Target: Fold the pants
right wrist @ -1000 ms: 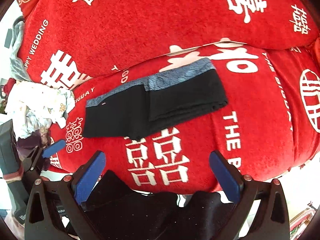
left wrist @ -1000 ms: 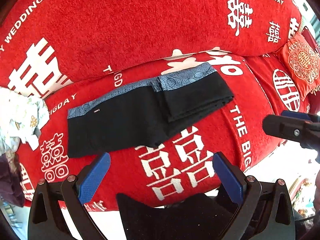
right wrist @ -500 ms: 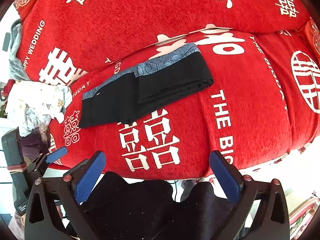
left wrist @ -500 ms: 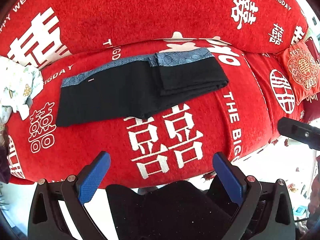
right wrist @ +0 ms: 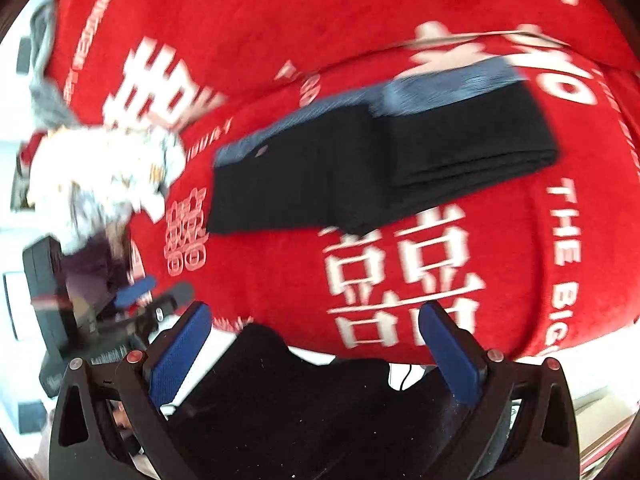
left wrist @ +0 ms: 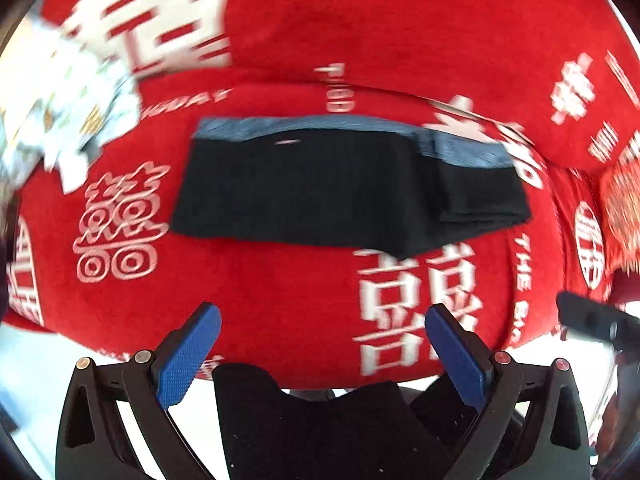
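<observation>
Black pants (left wrist: 340,192) with a blue-grey waistband lie flat on the red sofa seat (left wrist: 280,296), their right part folded over in layers; they also show in the right wrist view (right wrist: 380,160). My left gripper (left wrist: 322,330) is open and empty, held in front of the seat's front edge, short of the pants. My right gripper (right wrist: 314,326) is open and empty, also in front of the seat and short of the pants. Both views are blurred by motion.
A heap of white patterned clothes (left wrist: 52,92) lies at the left end of the sofa (right wrist: 92,172). The red backrest (left wrist: 360,20) rises behind the pants. A red cushion (left wrist: 620,200) sits at right. The other gripper shows at each view's edge (left wrist: 596,322) (right wrist: 136,304).
Both cameras have swung: the left view has turned left, so the pants sit further right and larger. The right view has moved closer. The pants have not moved. Both grippers stay open.
</observation>
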Available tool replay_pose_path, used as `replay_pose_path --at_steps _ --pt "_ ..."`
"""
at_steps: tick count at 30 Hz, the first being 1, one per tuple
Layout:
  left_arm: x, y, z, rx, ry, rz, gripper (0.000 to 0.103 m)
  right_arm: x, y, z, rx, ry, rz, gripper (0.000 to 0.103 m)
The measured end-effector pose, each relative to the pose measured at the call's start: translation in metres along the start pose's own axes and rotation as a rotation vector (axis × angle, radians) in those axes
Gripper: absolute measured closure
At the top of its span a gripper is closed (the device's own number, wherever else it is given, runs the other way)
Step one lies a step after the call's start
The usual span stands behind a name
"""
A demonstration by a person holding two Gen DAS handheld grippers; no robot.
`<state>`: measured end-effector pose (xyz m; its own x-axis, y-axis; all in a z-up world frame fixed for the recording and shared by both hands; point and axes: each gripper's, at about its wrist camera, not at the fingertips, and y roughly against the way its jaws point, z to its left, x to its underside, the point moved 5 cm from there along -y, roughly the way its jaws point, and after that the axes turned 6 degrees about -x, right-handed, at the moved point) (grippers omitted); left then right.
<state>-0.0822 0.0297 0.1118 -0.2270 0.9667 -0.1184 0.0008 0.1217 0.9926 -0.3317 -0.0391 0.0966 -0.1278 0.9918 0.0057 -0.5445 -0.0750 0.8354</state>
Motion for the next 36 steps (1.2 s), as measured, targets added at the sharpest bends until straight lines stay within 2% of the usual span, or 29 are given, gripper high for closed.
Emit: replay_pose_path --at_steps 3,6,10,14,22,26,28,32,34,36 --pt "-0.004 -0.022 0.043 -0.044 0.062 0.027 0.000 -0.002 -0.032 0.019 0.053 0.045 0.060 0.000" --pt "-0.010 -0.049 0.078 -0.036 0.151 0.062 0.000 -0.009 -0.058 0.025 0.084 0.056 0.111 0.000" --pt "-0.020 -0.078 0.100 0.009 0.233 0.071 0.000 -0.021 -0.085 0.017 0.157 0.075 0.145 0.000" --pt "-0.029 -0.104 0.103 0.049 0.273 0.086 0.000 -0.040 -0.102 0.003 0.222 0.093 0.154 0.000" --pt "-0.041 -0.159 0.110 0.203 0.421 0.084 0.000 -0.095 -0.127 -0.016 0.319 0.177 0.076 0.000" --pt "-0.041 -0.172 0.110 0.295 0.442 0.061 0.000 -0.125 -0.143 -0.015 0.386 0.298 0.000 0.000" --pt "-0.042 -0.179 0.106 0.309 0.439 0.061 0.000 -0.135 -0.156 -0.019 0.414 0.340 -0.026 0.000" --pt "-0.045 -0.197 0.098 0.330 0.475 0.078 0.000 -0.139 -0.196 -0.047 0.400 0.303 0.023 0.000" --pt "-0.047 -0.203 0.097 0.341 0.490 0.073 0.000 -0.134 -0.198 -0.043 0.455 0.390 -0.029 0.000" --pt "-0.049 -0.210 0.096 0.329 0.504 0.077 0.000 -0.130 -0.197 -0.042 0.462 0.411 -0.052 0.000"
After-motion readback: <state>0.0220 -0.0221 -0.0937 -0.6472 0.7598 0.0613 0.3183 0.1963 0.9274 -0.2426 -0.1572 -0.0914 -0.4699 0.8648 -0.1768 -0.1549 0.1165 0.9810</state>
